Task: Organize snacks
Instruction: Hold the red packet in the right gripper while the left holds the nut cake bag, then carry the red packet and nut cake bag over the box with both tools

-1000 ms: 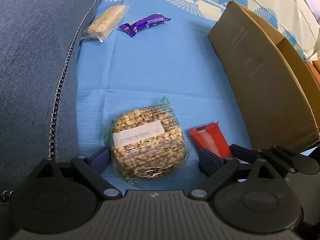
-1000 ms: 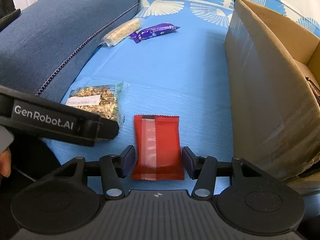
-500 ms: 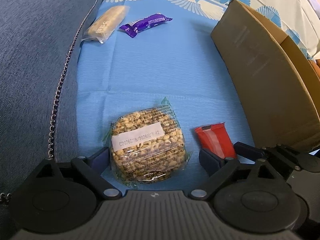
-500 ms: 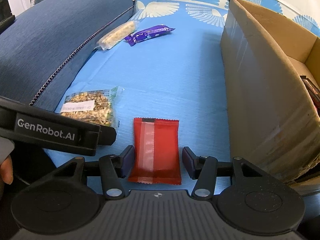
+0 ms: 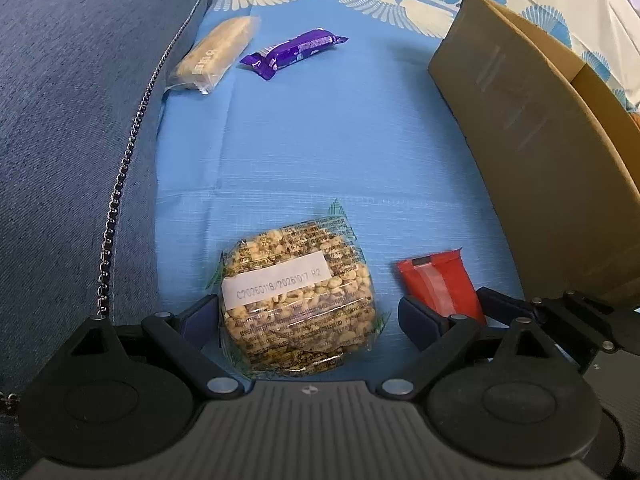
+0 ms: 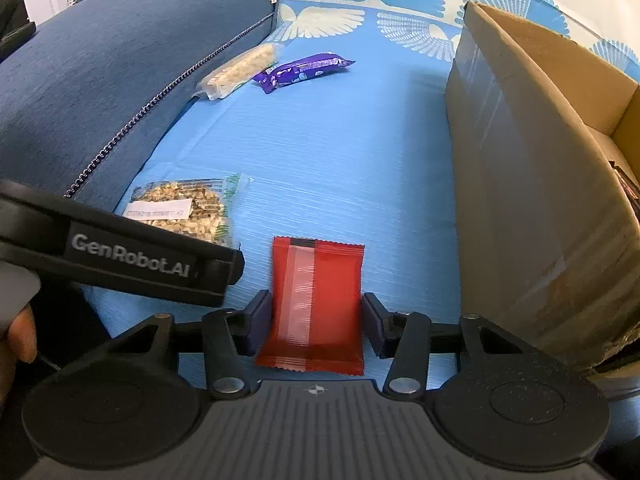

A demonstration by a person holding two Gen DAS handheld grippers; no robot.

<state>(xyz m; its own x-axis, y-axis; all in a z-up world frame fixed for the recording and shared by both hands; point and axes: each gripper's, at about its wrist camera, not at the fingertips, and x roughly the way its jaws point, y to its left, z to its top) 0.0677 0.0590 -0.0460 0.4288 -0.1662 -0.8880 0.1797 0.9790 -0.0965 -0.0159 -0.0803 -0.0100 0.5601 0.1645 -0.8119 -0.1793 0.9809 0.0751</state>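
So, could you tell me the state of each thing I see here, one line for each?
Left gripper: open, fingers either side of the nut pack.
Right gripper: open, fingers either side of the red pack.
Purple bar: sealed, lying flat.
Pale bar: sealed, beside the cushion.
Box: open on top.

Ahead of your left tool [image 5: 306, 316], open blue sheet [image 5: 340, 140] runs clear to the purple bar [image 5: 294, 53]. The cardboard box [image 6: 532, 184] walls off your right tool's [image 6: 316, 322] right side; the blue cushion [image 5: 72, 100] blocks the left.
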